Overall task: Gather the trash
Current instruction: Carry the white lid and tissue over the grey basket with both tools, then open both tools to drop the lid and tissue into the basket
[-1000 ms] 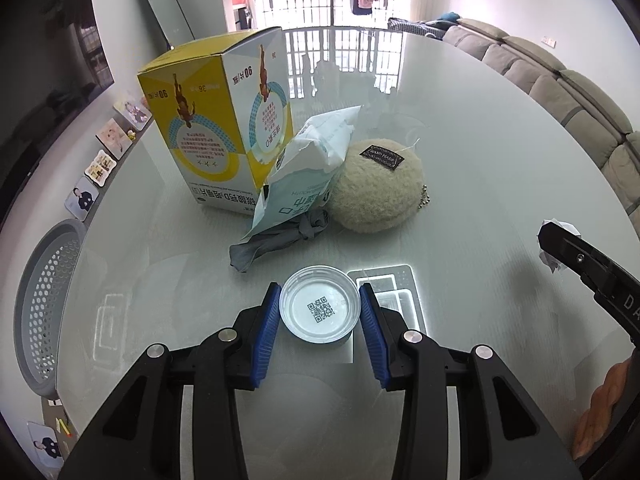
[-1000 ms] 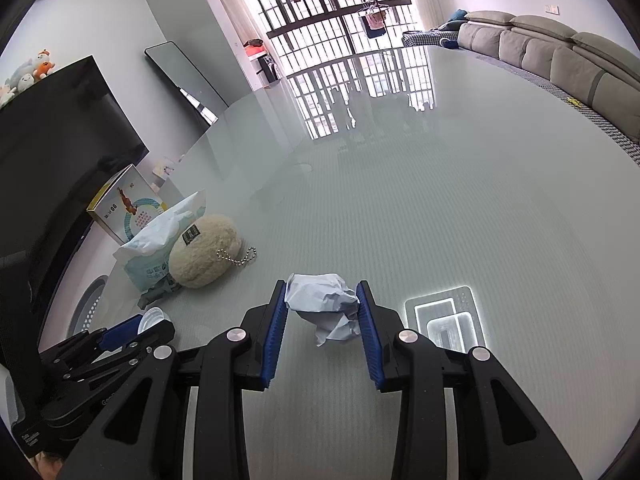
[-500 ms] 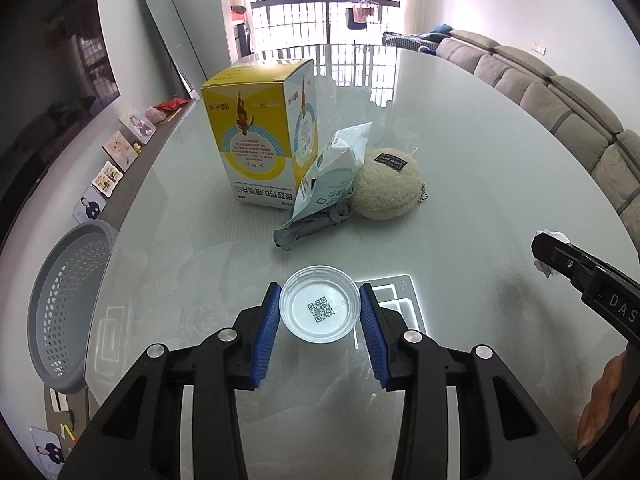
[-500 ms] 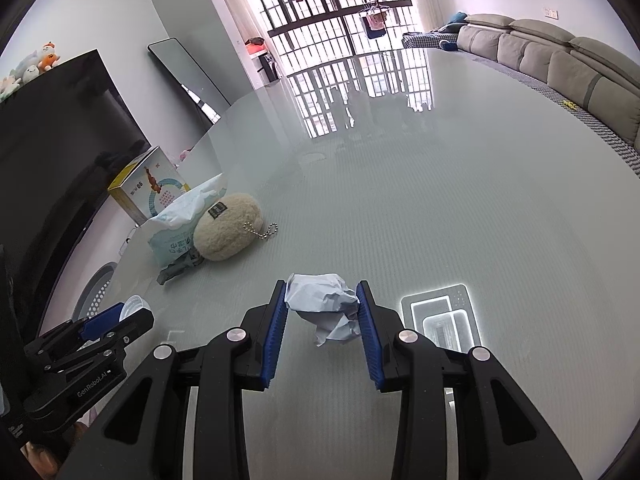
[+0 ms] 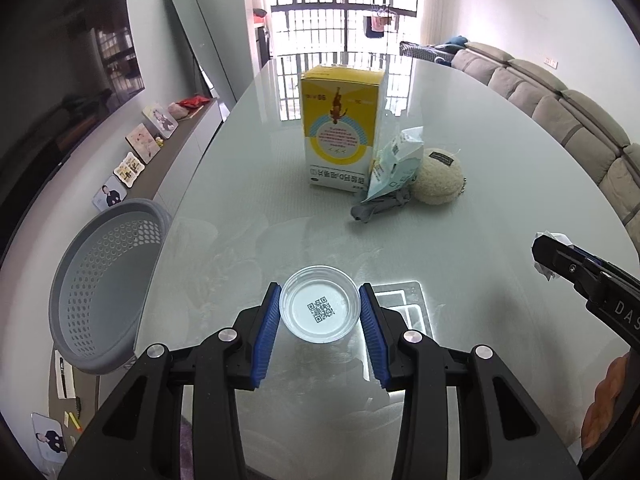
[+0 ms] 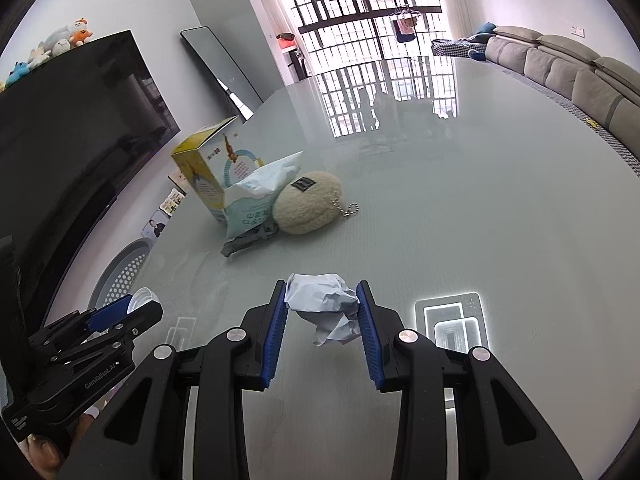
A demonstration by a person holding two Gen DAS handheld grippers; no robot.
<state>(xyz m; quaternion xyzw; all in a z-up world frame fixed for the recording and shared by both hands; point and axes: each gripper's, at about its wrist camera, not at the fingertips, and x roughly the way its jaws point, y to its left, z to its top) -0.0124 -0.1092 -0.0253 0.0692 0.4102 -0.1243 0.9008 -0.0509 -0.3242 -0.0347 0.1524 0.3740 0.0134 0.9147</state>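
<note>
While both grippers hang above the glass table (image 5: 248, 184), each has a piece of trash pinched between its blue pads. At the lower centre of the left wrist view, the left gripper (image 5: 320, 314) has its jaws closed on a small clear plastic cup (image 5: 319, 309), seen from above with a printed code square on its bottom; both pads press against its rim. At the lower centre of the right wrist view, the right gripper (image 6: 322, 307) has its jaws drawn narrow around a crumpled paper wad (image 6: 326, 306), whose loose end droops below the pads.

A grey perforated basket (image 5: 106, 276) sits at the left edge of the left view, beyond the table's rim and lower than the tabletop; in the right view only part of it shows at the left, behind the left gripper.

Toward the upper centre of the left view a yellow and white box (image 5: 340, 132) stands upright. Just right of it leans a pale blue packet (image 5: 394, 168), with a grey crumpled item (image 5: 378, 210), possibly cloth, lying at its base. A cream fluffy pouch (image 5: 438, 180) with a bead chain rests against the packet's right side.
</note>
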